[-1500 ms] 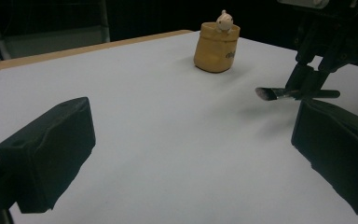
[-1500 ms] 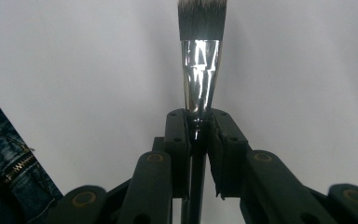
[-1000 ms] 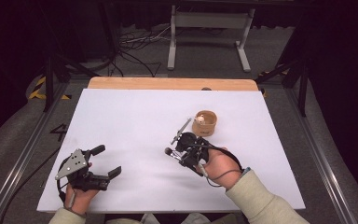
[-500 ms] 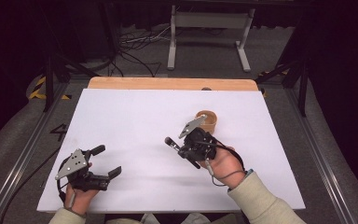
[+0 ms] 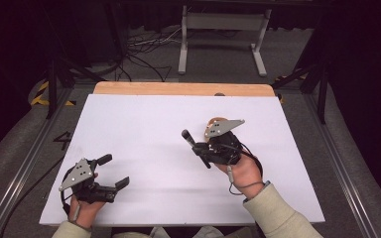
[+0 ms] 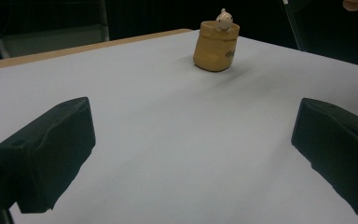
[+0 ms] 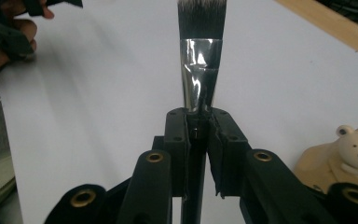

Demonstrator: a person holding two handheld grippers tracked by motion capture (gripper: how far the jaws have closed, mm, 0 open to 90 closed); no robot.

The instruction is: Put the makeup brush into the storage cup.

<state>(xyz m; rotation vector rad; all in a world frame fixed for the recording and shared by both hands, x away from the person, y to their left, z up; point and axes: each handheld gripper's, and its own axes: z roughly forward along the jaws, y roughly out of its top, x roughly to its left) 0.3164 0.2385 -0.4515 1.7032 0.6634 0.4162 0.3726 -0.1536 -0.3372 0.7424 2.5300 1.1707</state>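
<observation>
tools: 2
left tool (image 5: 113, 171): jaws wide, holds nothing, 7 o'clock
right tool (image 7: 198, 122): clamped on 1 brush (image 7: 200, 51)
bear pot (image 6: 215, 45): 1, on tabletop (image 5: 144, 129), 1 o'clock

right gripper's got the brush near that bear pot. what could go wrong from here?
1. The right gripper clamps the brush low on its handle, with the ferrule and bristles standing well past the jaws. A bump could twist or slip it.
2. The bear pot stands free on the white table, close beside the right gripper. A swing of that hand could tip it.
3. The left gripper rests open, far from the pot, so nothing steadies it.
</observation>
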